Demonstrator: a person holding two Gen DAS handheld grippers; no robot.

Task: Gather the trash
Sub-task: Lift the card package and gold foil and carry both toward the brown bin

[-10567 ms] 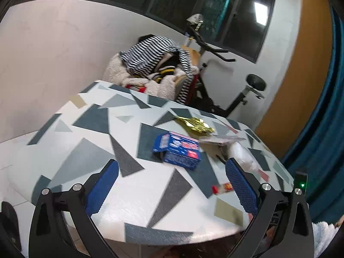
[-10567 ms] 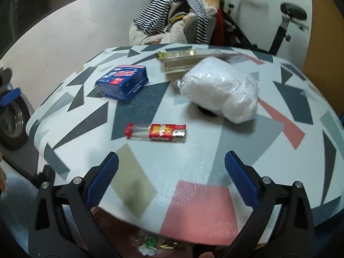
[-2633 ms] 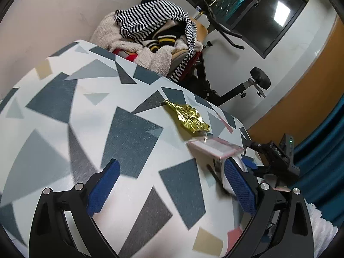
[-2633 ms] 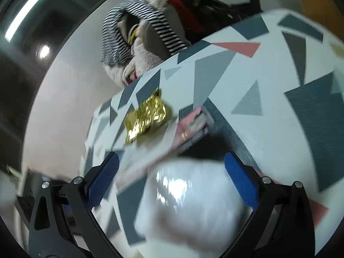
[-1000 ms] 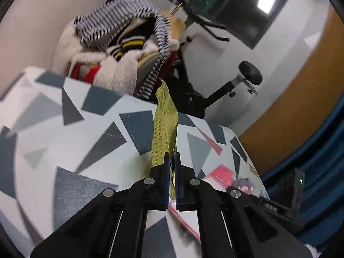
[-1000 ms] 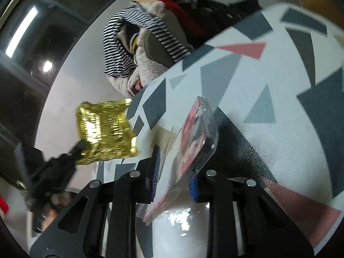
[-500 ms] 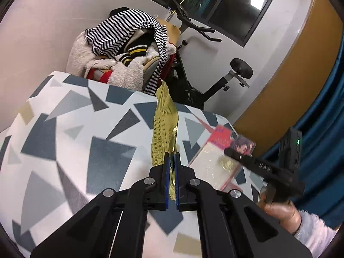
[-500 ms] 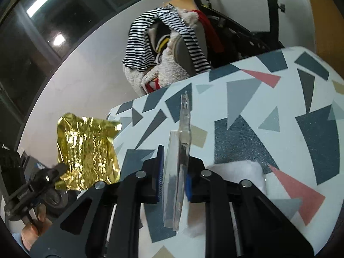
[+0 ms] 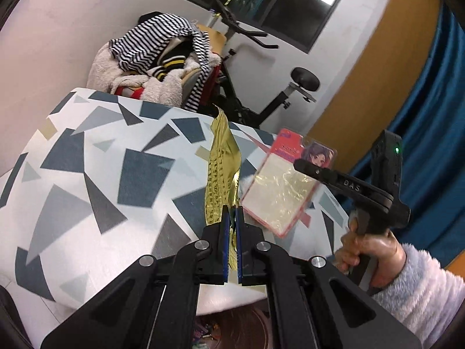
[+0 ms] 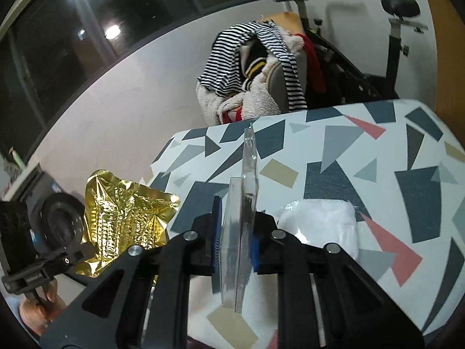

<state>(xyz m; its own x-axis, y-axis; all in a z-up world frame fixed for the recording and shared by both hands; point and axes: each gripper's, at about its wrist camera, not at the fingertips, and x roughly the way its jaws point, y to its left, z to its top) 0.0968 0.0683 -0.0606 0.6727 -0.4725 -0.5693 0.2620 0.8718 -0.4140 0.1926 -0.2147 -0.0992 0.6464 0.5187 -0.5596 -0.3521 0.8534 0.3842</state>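
- Tabletop was the biggest hazard: both loads hung over its near edge, and a dip of either hand could have snagged them on it. You had not yet brought them to a bin; none showed clearly in either view.
- Blister pack, clear plastic with a pink printed card, was clamped edge-on in your right hand-held gripper; most of it stuck out past the pads, so a quick roll of the wrist could have levered the slick plastic free.
- Gold foil wrapper was pinched by its lower end in your left hand-held gripper, pads pressed nearly together; the limp sheet stood tall and could have flopped or torn loose.
- White plastic bag lay on the tabletop just beside the right pads, uncollected; a low swing might have knocked it off.
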